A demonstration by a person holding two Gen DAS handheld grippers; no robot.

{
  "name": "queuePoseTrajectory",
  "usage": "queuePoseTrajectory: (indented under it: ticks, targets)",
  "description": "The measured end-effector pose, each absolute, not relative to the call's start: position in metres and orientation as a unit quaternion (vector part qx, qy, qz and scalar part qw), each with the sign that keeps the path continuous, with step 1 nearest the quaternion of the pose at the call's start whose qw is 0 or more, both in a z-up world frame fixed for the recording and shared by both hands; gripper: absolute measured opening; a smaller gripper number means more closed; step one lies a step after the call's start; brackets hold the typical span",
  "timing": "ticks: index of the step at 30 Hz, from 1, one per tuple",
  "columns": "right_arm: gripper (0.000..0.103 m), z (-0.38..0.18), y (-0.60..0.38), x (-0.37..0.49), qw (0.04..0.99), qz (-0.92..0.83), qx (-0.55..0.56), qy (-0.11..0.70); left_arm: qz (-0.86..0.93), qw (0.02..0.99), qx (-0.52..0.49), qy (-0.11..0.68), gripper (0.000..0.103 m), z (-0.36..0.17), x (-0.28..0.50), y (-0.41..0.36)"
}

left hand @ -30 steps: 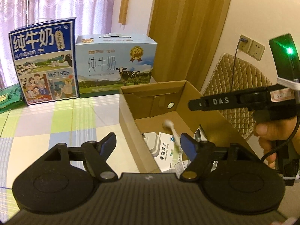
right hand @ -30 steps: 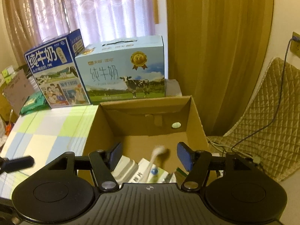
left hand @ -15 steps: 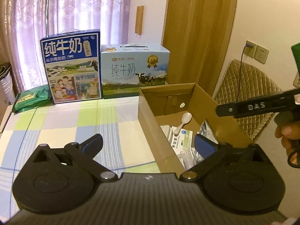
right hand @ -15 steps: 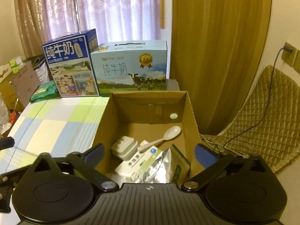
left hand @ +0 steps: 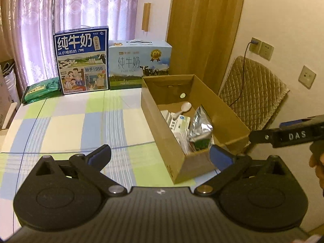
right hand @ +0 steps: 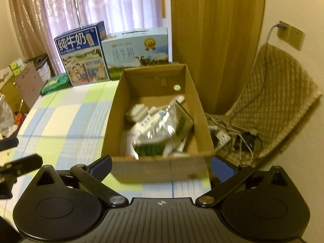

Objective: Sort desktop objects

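1. Both the left gripper point(left hand: 160, 156) and the right gripper point(right hand: 161, 164) had their jaws spread wide and held nothing.
2. The cardboard box point(left hand: 172, 141) stood near the desk point(left hand: 66, 125) edge; a careless nudge could likely have pushed it off the desk.
3. Inside the box lay a white spoon point(left hand: 185, 107), a foil packet point(right hand: 162, 129) and small white cartons point(left hand: 179, 124), loosely piled.
4. The sorted things sat in the box; the desk before it looked bare.
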State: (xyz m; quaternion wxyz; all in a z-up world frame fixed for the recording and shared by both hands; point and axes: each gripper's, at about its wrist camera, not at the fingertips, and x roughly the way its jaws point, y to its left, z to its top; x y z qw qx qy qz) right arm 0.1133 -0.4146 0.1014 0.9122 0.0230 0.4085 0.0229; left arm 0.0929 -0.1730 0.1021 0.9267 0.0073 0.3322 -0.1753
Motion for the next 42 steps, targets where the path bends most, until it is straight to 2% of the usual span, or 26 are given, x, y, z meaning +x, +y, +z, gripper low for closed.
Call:
queuePoseTrajectory:
  ticks: [14,42]
  targets:
    - [0.101,0.104,-0.394,0.019,0.912,-0.017,0.033,0.409,-0.219,0.903,-0.015,0.368,0.102,0.100,0.035,-0.158]
    - [0.101,0.111,-0.367,-0.018,0.917,-0.005,0.019,0.399,-0.190,0.909,0.022,0.371,0.102,0.091,-0.007,-0.150]
